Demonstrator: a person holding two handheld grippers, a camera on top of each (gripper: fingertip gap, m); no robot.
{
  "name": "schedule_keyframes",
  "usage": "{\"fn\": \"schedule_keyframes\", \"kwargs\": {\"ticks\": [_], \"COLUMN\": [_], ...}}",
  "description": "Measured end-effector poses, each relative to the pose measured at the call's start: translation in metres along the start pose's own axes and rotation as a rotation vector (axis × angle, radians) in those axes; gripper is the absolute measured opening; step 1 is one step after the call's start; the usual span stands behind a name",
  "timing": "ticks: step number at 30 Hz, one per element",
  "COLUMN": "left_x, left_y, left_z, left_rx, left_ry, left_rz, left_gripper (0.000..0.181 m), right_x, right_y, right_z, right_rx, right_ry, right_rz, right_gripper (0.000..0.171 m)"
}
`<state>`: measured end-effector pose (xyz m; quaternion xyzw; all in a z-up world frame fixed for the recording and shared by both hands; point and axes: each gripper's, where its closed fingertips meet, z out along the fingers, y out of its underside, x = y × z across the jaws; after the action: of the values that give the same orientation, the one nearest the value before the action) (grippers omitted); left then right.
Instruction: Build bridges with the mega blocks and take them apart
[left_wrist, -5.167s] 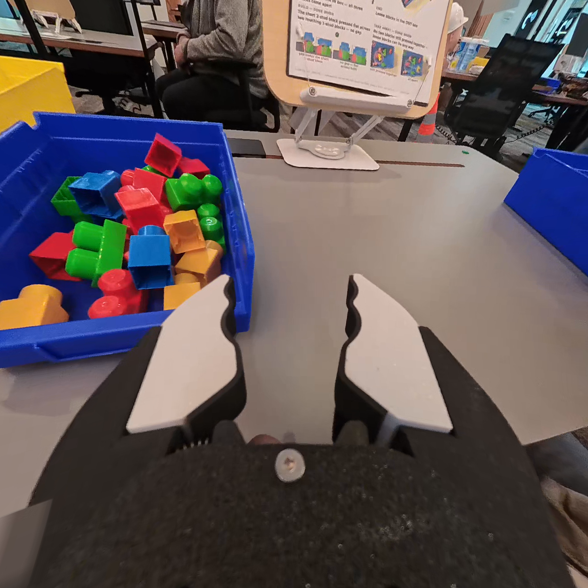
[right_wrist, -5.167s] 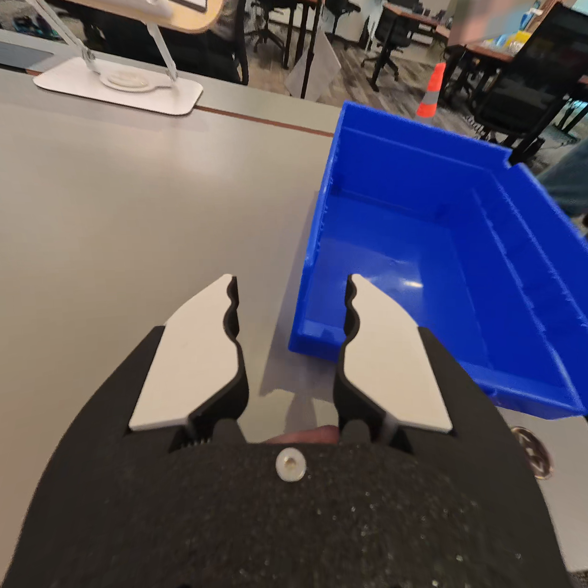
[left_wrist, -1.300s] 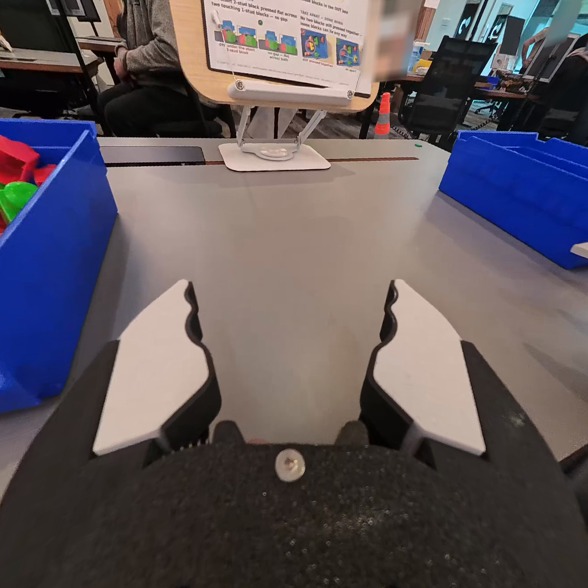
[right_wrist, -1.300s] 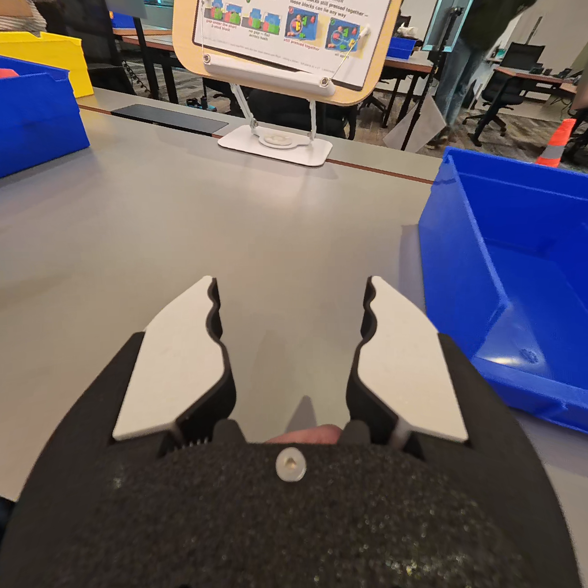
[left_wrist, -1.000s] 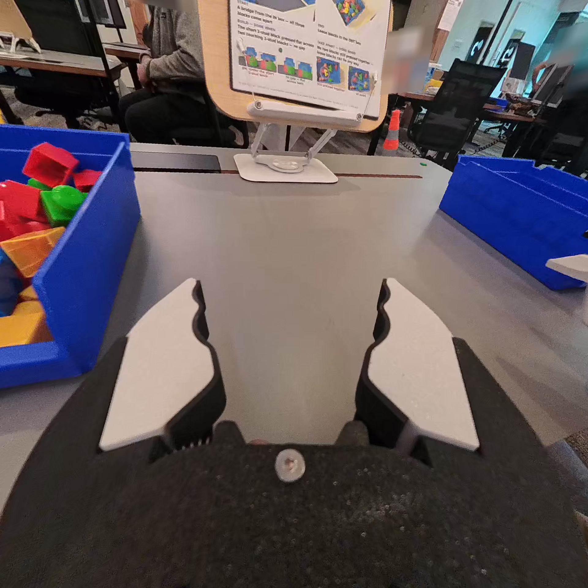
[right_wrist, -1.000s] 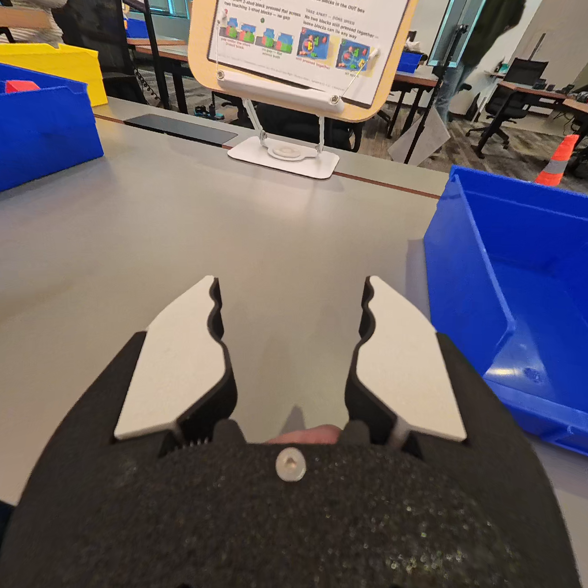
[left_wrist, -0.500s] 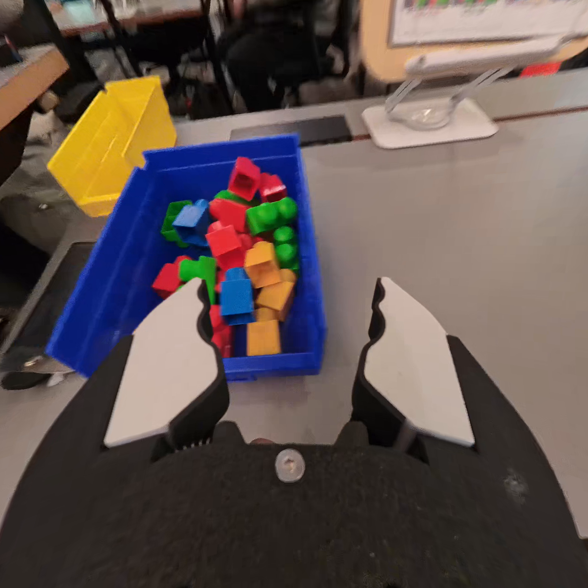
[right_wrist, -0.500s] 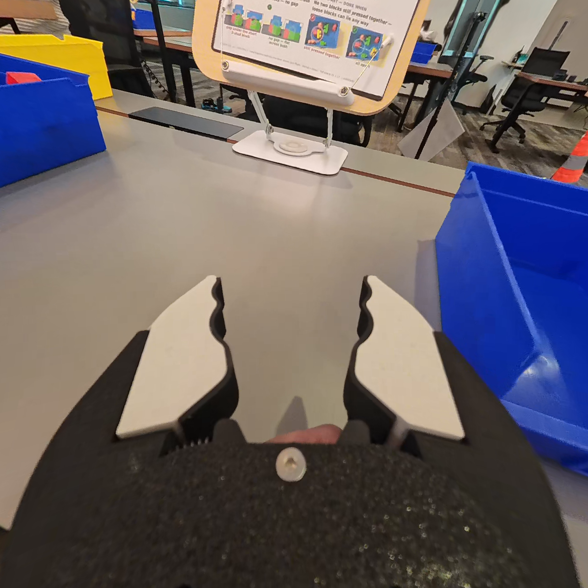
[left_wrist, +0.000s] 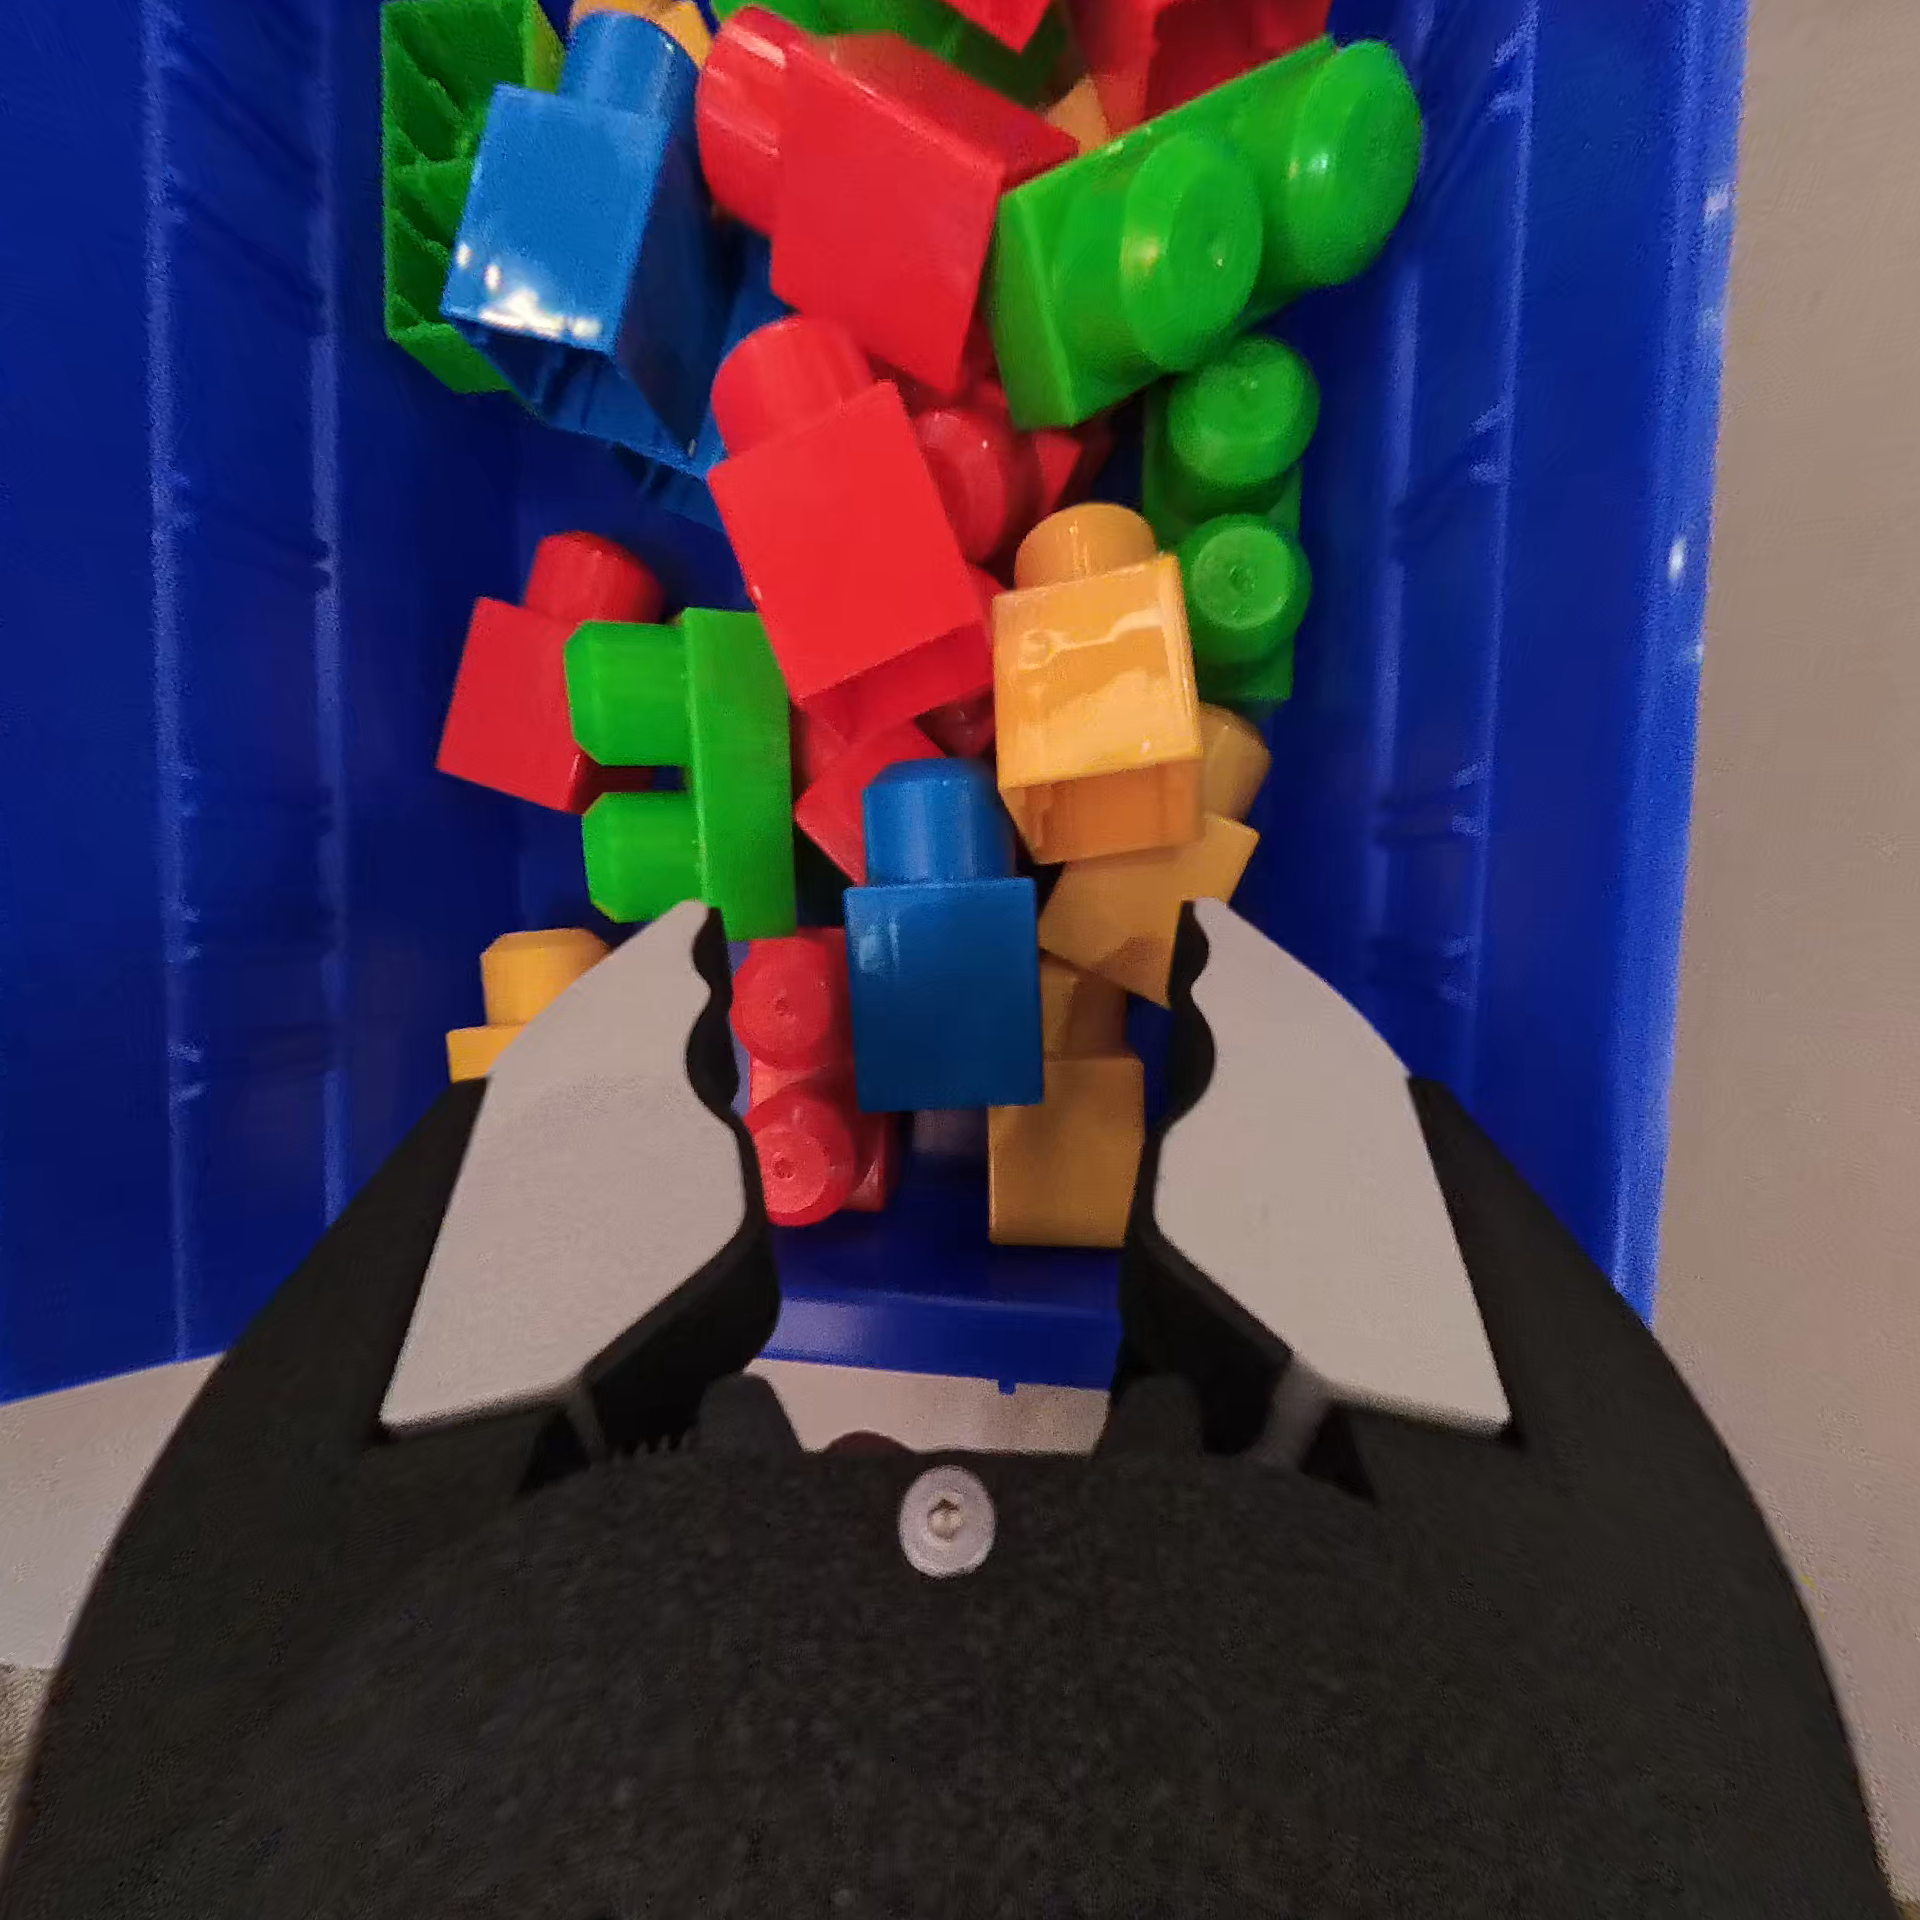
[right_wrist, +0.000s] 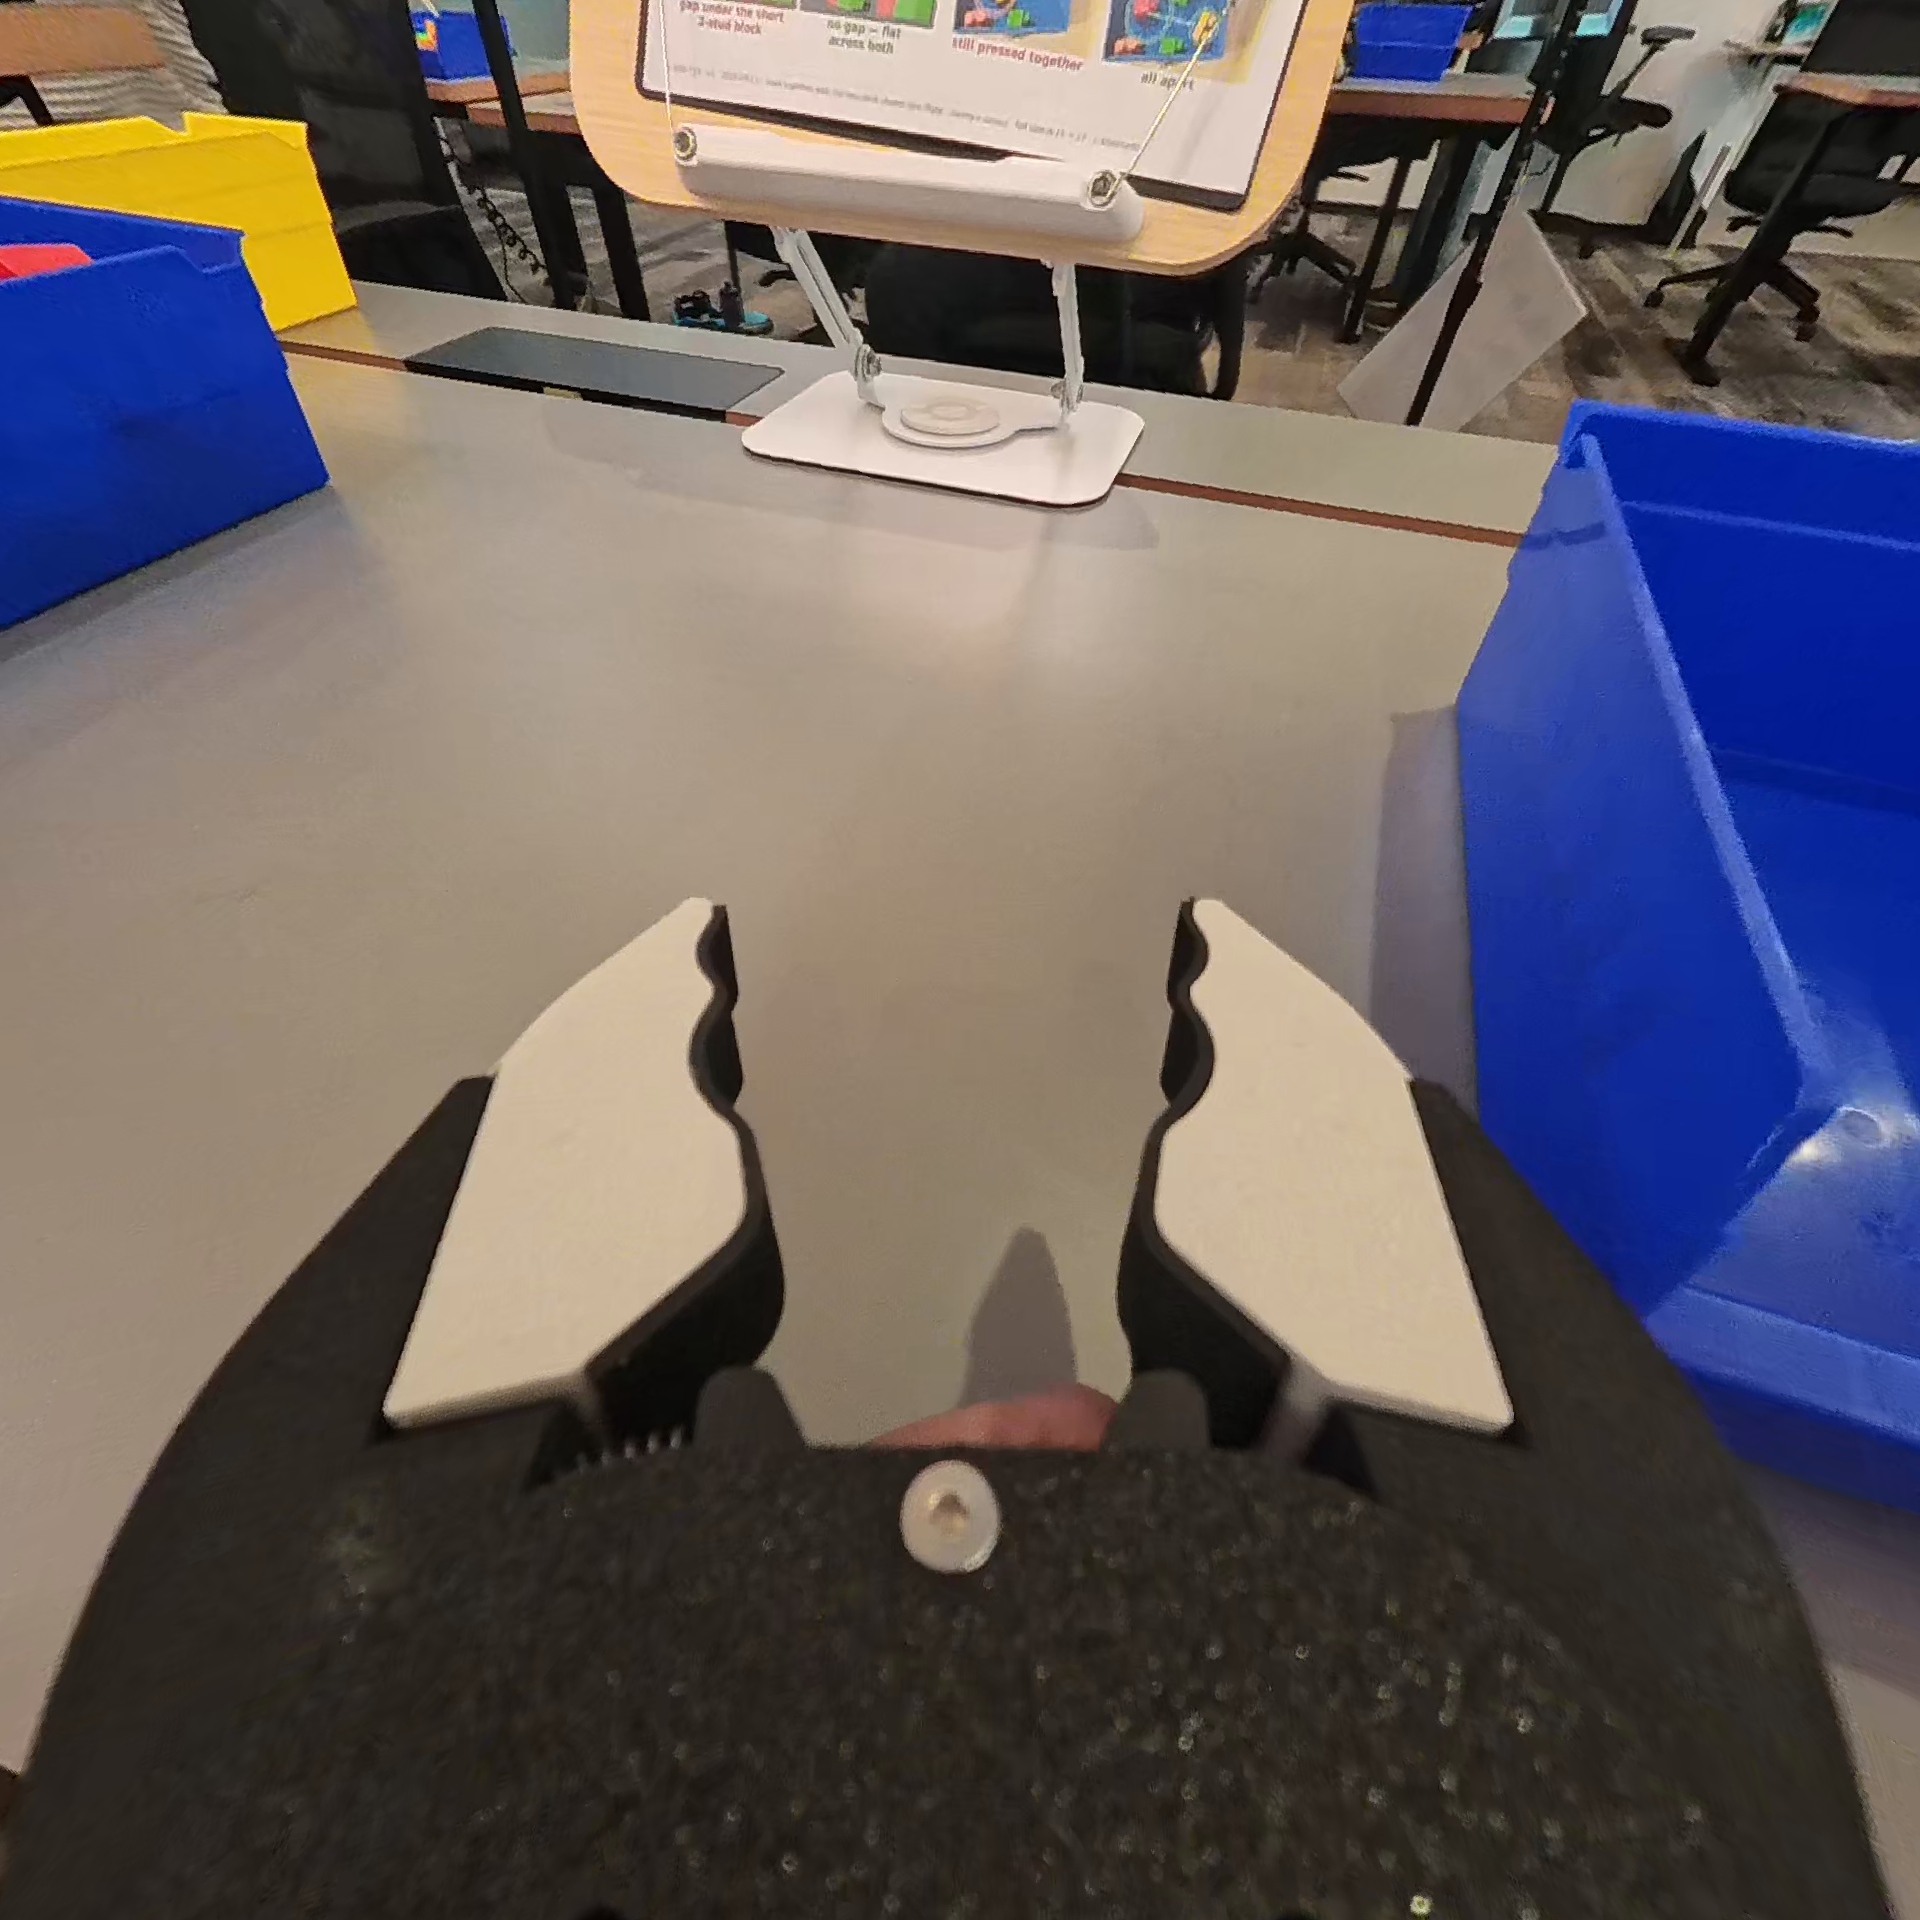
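A blue bin (left_wrist: 249, 727) holds several red, green, blue and yellow mega blocks. My left gripper (left_wrist: 948, 920) is open and points down into the bin. A blue one-stud block (left_wrist: 940, 987) lies between its fingers, not gripped. A red two-stud block (left_wrist: 795, 1081) lies by the left finger and yellow blocks (left_wrist: 1096, 717) by the right one. My right gripper (right_wrist: 951, 914) is open and empty above the grey table (right_wrist: 727, 748). The same bin shows at the far left of the right wrist view (right_wrist: 135, 405).
A second blue bin (right_wrist: 1714, 883) with nothing visible in it stands right of my right gripper. A board with an instruction sheet on a white stand (right_wrist: 940, 426) is at the table's far edge. A yellow bin (right_wrist: 208, 197) sits behind the left bin. Office chairs and desks stand beyond.
My left gripper swung left from the table centre, then dropped over the block bin, its fingers now around the blue one-stud block. My right gripper stayed open and barely moved.
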<state>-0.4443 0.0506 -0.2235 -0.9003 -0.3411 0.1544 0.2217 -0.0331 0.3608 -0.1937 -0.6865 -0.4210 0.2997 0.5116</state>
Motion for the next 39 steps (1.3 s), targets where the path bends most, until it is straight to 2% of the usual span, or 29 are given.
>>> {"fn": "schedule_keyframes", "kwargs": {"ticks": [3, 5, 11, 15, 19, 24, 26, 29, 32, 39], "left_x": [0.001, 0.001, -0.002, -0.008, -0.011, 0.017, 0.040, 0.073, 0.107, 0.151], "left_y": [0.004, 0.004, 0.003, 0.000, -0.023, -0.062, -0.065, -0.054, -0.034, -0.001], "left_z": [0.005, 0.007, 0.007, 0.001, -0.029, -0.113, -0.144, -0.173, -0.183, -0.162], "left_rx": [-0.058, -0.071, -0.093, -0.034, 0.147, 0.572, 0.731, 0.895, 1.021, 1.092], "left_ry": [-0.020, -0.033, -0.034, -0.050, -0.074, -0.033, 0.032, 0.102, 0.199, 0.254], "left_rz": [0.044, 0.073, 0.069, 0.073, 0.079, 0.082, 0.088, 0.092, 0.065, 0.056], "left_gripper": [0.061, 0.037, 0.036, 0.036, 0.036, 0.036, 0.036, 0.036, 0.036, 0.036], "right_x": [0.002, 0.003, 0.006, 0.004, -0.001, -0.007, -0.009, -0.012, -0.016, -0.022], "right_y": [0.002, 0.004, 0.008, 0.009, 0.006, -0.003, -0.006, -0.007, -0.007, -0.008], "right_z": [-0.001, -0.002, -0.005, -0.005, -0.006, -0.009, -0.010, -0.010, -0.010, -0.011], "right_rx": [-0.005, -0.010, -0.017, -0.020, -0.012, 0.027, 0.043, 0.052, 0.053, 0.054], "right_ry": [-0.006, -0.010, -0.023, -0.030, -0.033, -0.026, -0.024, -0.025, -0.035, -0.041], "right_rz": [0.009, 0.016, 0.038, 0.040, 0.023, -0.020, -0.038, -0.056, -0.054, -0.069], "right_gripper": [0.079, 0.079, 0.075, 0.075, 0.073, 0.071, 0.070, 0.069, 0.068, 0.067]}}
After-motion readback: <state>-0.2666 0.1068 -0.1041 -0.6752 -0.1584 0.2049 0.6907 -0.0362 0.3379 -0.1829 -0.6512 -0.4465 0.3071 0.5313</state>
